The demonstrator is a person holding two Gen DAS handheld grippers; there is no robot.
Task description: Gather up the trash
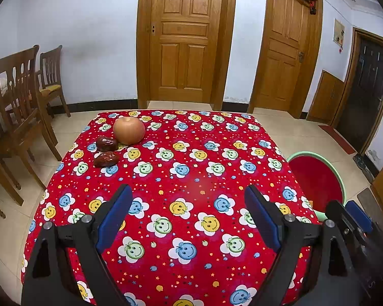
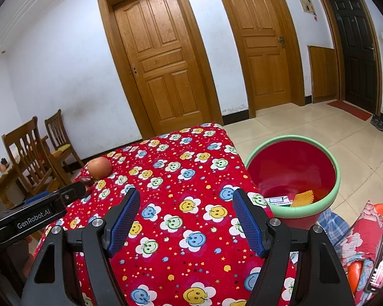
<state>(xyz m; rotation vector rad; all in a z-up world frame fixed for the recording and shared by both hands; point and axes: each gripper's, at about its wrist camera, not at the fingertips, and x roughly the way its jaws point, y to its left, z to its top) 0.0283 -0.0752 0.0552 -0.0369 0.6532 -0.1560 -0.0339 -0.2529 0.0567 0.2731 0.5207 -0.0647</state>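
The left wrist camera looks forward between its own two fingers, low and close over a table draped in a red smiley-flower tablecloth (image 1: pixel 191 168), facing a wooden door (image 1: pixel 183 38) square on. The right wrist camera sits to its right, tilted, aimed across the table's right corner toward the same door (image 2: pixel 163 61). Both views share the tablecloth (image 2: pixel 181 178), an apple (image 1: pixel 129 130) (image 2: pixel 99 167) at the far left, and a green-rimmed red bin (image 1: pixel 316 178) (image 2: pixel 293 173), nearer in the right view.
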